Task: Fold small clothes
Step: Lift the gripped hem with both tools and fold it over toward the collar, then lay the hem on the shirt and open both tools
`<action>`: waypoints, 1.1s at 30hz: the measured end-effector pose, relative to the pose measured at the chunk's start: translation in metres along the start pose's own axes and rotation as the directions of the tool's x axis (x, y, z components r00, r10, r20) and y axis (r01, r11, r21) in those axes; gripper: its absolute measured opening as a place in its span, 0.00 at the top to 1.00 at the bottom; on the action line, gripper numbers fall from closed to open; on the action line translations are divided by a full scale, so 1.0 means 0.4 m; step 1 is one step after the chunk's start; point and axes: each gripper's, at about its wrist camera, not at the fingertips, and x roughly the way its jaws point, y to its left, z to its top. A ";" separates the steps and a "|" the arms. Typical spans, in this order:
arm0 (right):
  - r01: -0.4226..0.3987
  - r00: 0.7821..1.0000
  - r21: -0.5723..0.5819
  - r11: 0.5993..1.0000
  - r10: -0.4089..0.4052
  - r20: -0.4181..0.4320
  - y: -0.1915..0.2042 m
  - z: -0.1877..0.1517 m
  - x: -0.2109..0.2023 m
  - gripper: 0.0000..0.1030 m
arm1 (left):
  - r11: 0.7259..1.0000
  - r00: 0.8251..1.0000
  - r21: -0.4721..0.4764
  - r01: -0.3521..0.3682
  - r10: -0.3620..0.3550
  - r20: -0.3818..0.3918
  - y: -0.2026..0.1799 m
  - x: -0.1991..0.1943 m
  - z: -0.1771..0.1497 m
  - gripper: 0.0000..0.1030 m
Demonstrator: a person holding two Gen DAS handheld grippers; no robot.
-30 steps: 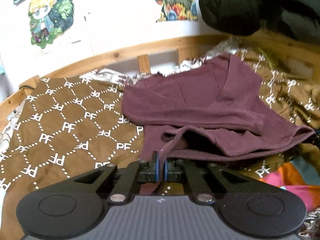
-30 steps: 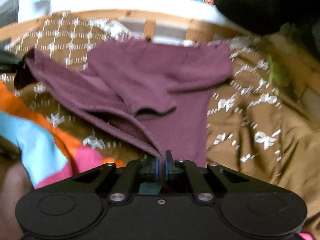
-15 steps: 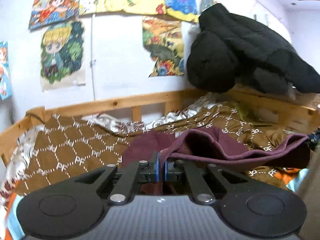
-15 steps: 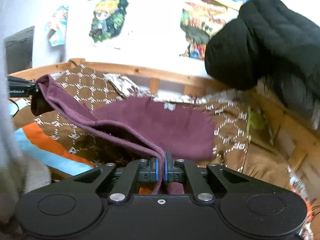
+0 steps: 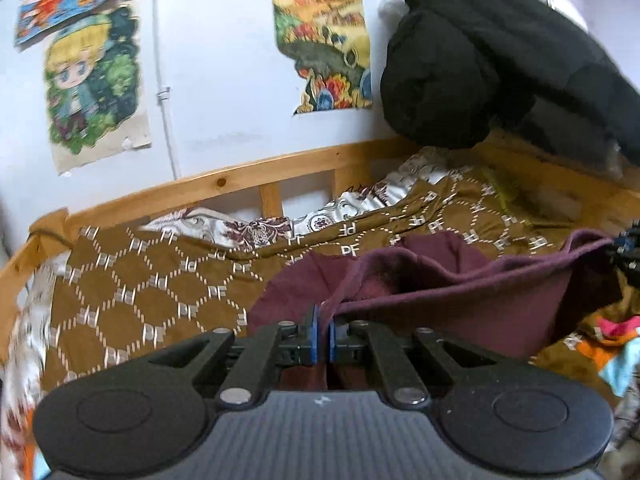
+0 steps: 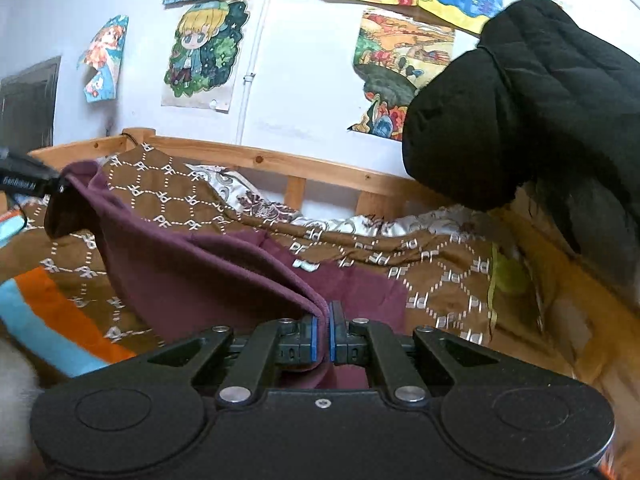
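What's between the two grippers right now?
Only the maroon garment, stretched from the right gripper to the left gripper; the right wrist view shows it best.

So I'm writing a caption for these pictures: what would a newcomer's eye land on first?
First, the maroon knit garment stretched above the bed between the left hand-held gripper and the right hand-held gripper, each shut on an edge. Then the bulky black quilted coat hanging at upper right, and the bright cartoon posters on the white wall above the brown patterned blanket.
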 end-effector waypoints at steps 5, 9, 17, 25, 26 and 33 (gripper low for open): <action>0.009 1.000 -0.095 0.995 -0.009 -0.005 -0.052 0.069 0.156 0.96 | 0.995 0.997 0.091 -0.040 0.046 -0.063 -0.013 0.184 0.109 0.95; 0.016 0.999 -0.109 0.994 -0.020 -0.031 -0.107 0.098 0.326 0.96 | 0.997 0.991 0.053 -0.052 0.058 -0.121 -0.011 0.360 0.152 0.95; 0.012 0.991 -0.053 0.999 -0.019 -0.134 -0.180 0.065 0.618 0.95 | 0.999 0.982 -0.015 -0.052 0.048 -0.182 0.035 0.626 0.111 0.95; -0.028 0.983 -0.009 1.000 0.026 -0.180 -0.194 0.006 0.782 0.93 | 0.995 0.963 -0.062 -0.071 0.053 -0.263 0.076 0.731 0.058 0.86; -0.032 0.983 0.010 0.999 0.033 -0.183 -0.196 0.001 0.793 0.89 | 0.994 0.961 -0.079 -0.074 0.050 -0.271 0.083 0.737 0.050 0.81; 0.008 0.991 0.100 0.995 0.006 -0.137 -0.188 -0.035 0.759 0.28 | 0.939 0.979 -0.344 0.008 -0.078 -0.191 0.169 0.700 0.001 0.09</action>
